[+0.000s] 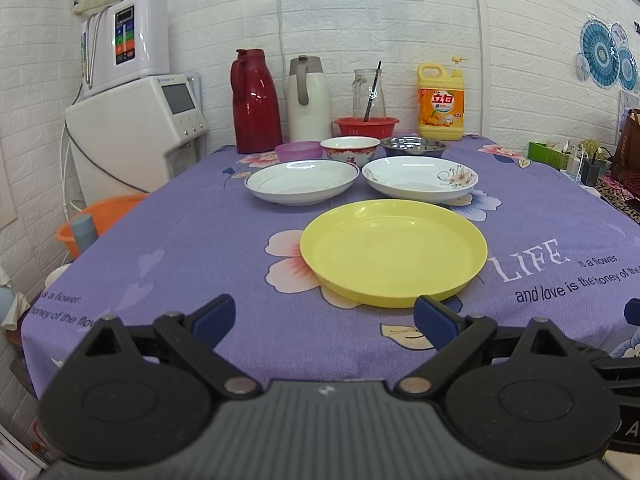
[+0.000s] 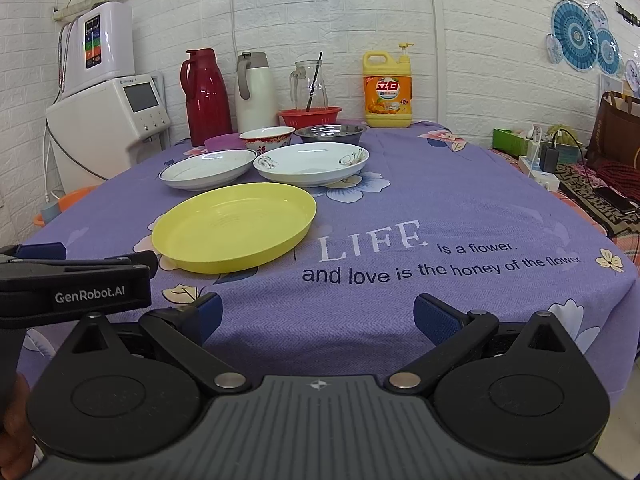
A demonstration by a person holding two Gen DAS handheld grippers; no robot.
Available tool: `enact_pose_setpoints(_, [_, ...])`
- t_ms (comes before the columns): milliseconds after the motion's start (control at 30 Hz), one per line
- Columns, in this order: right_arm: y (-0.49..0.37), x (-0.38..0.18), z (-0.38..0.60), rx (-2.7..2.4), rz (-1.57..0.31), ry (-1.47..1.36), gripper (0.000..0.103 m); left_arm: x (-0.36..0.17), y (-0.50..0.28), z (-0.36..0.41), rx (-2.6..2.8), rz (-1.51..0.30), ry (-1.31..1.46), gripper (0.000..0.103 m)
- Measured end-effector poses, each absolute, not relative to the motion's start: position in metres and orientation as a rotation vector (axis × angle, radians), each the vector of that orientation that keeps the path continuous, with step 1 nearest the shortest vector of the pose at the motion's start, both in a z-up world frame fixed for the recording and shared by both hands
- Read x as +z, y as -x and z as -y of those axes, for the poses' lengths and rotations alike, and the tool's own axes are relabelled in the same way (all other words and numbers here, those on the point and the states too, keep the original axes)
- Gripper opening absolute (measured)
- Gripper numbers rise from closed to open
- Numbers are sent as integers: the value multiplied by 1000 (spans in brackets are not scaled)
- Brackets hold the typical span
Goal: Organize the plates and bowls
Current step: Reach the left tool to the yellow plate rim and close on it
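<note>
A yellow plate [image 1: 394, 252] [image 2: 236, 226] lies nearest on the purple tablecloth. Behind it sit a white blue-rimmed plate [image 1: 302, 182] [image 2: 208, 169] and a white flowered plate [image 1: 420, 179] [image 2: 312, 164]. Farther back stand a purple bowl [image 1: 298, 150], a red-patterned bowl [image 1: 350, 151] [image 2: 267, 138] and a steel bowl [image 1: 413, 147] [image 2: 330, 133]. My left gripper [image 1: 324, 320] is open and empty, just short of the yellow plate. My right gripper [image 2: 318, 316] is open and empty over the table's front edge, to the right of the left gripper [image 2: 38, 252].
At the back stand a red thermos [image 1: 256, 104], a white thermos [image 1: 308, 100], a glass jug [image 1: 368, 90], a red basket [image 1: 366, 126] and a yellow detergent bottle [image 1: 440, 100]. White appliances [image 1: 132, 128] and an orange basin [image 1: 96, 220] are at left. Chargers [image 2: 548, 160] lie at right.
</note>
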State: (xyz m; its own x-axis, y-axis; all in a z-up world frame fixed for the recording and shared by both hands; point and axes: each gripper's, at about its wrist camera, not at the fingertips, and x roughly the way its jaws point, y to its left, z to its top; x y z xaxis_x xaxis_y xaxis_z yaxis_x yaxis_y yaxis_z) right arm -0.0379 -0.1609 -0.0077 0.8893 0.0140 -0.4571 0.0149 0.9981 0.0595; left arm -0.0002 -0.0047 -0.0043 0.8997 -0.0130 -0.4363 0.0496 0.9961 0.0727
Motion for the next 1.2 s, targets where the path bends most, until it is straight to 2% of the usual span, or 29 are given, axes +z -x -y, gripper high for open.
enact_pose_setpoints(400, [40,-5,164,16,-444,-67,103,5,-17,-8,-27,-439,-53,95])
enact_pose_setpoints(633, [24,0,176,115,-410,-140,103,-4,-61,-19,-14,-541,-33,95])
enact_pose_setpoints(900, [-43,11,169,174,-493,-96,103,-1,-108,-30,-47,-649,9,95])
enact_pose_setpoints(1200, [-114,-9,164,157,-673,-59,103,-10,-166,-38,-125,-776,52,95])
